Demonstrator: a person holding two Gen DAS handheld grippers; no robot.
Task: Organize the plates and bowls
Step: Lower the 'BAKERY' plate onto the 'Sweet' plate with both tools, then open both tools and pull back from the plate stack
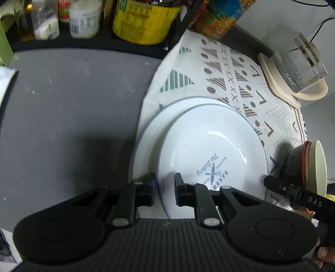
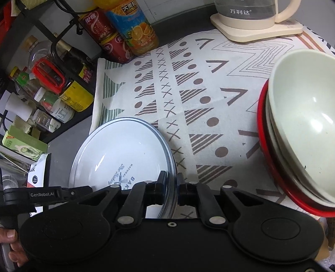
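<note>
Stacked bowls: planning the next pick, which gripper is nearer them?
Right. The right gripper clamps the plate rim on the side facing the bowls; the left gripper clamps the far rim.

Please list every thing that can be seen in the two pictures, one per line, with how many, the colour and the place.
Round white plates with a thin blue rim: two, stacked and offset, at the cloth's edge; both grippers clamp the upper plate's rim.
Pale green bowl: one, on a stack with a red rim, at the right of the cloth.
Patterned white cloth: one, brown and green marks, on the grey counter.
Glass kettle on a cream base: one, far right.
Orange drink bottle: one, behind the cloth.
Jars and bottles on a black rack: several, mixed colours, at the back.
Left gripper: black, shut on the plate.
Right gripper: black, shut on the plate.
</note>
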